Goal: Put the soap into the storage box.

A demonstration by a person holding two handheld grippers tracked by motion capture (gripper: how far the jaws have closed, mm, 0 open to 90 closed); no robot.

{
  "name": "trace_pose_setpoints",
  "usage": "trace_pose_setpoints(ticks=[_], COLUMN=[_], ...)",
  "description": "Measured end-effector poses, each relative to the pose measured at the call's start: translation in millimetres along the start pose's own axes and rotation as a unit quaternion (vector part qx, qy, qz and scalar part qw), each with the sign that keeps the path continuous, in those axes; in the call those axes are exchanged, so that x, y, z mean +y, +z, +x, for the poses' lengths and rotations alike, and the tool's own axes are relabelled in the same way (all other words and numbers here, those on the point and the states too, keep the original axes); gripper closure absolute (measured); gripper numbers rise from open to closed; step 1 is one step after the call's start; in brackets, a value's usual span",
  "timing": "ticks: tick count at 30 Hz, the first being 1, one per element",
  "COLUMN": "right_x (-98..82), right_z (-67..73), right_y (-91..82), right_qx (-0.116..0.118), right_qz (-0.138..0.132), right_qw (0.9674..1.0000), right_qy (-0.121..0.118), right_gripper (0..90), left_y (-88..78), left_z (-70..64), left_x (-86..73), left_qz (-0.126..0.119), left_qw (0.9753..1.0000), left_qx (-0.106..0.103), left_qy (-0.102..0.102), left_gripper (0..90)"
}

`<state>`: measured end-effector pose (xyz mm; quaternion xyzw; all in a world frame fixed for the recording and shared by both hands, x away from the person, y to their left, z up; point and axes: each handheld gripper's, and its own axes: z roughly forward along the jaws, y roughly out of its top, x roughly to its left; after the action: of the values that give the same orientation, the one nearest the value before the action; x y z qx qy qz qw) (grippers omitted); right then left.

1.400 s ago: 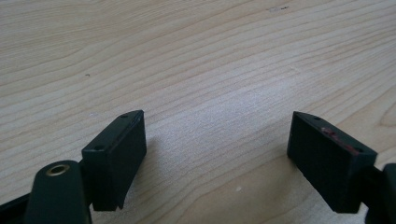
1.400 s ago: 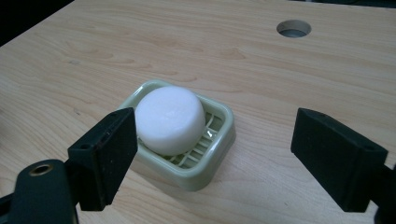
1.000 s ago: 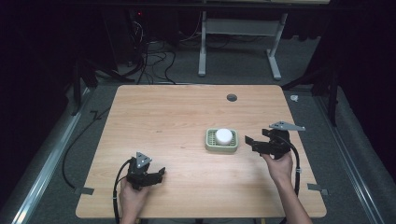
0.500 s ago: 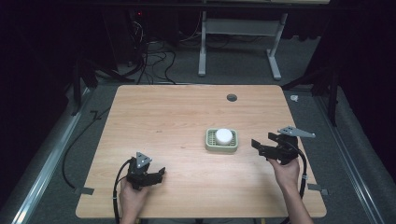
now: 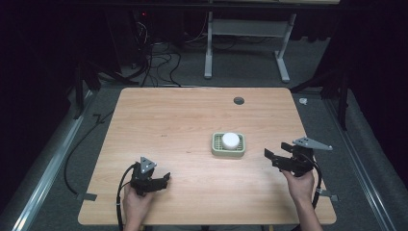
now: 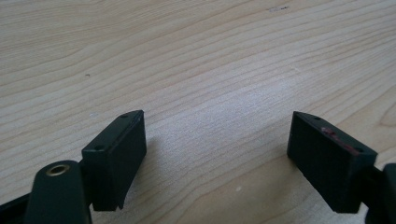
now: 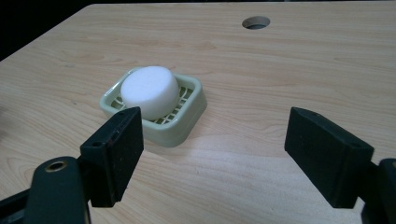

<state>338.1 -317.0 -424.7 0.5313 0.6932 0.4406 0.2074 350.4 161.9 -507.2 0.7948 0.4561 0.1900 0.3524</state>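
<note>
From above, the right gripper (image 5: 276, 159) is seen held over the wooden surface (image 5: 183, 125), its jaws pointed toward a pale green soap dish (image 5: 228, 145) that carries a round white soap (image 5: 230, 140); the dish lies a short way ahead of those jaws, apart from them. The left gripper (image 5: 161, 180) is seen near the front edge of the surface, well apart from the dish. In the right gripper view, the jaws are shown spread wide with nothing between them, and the soap dish (image 7: 156, 112) lies just beyond the left jaw, the white soap (image 7: 149, 91) resting on its slotted grid, which is a detail not made out from above. A round hole (image 7: 256, 22) in the surface is seen far ahead of the jaws. In the left gripper view, the jaws are likewise shown wide apart, with bare wood grain between and ahead of them. No brand, label or writing can be read on the soap, the dish or either gripper.
</note>
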Motion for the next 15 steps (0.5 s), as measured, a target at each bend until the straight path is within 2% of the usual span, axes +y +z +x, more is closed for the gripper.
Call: trace_pose_setpoints(ticks=[15], right_x=[-19.5], right_z=[-8.1], right_y=[-10.4], right_qx=[-0.003], right_qz=[-0.003], right_qw=[0.9999], right_qy=[0.015], right_gripper=[22.3], left_y=[0.1], left_z=[-0.1], left_x=[0.0], left_qz=[0.0], left_qw=[1.0], left_qx=[0.0], left_qy=[0.0], left_gripper=[20.0])
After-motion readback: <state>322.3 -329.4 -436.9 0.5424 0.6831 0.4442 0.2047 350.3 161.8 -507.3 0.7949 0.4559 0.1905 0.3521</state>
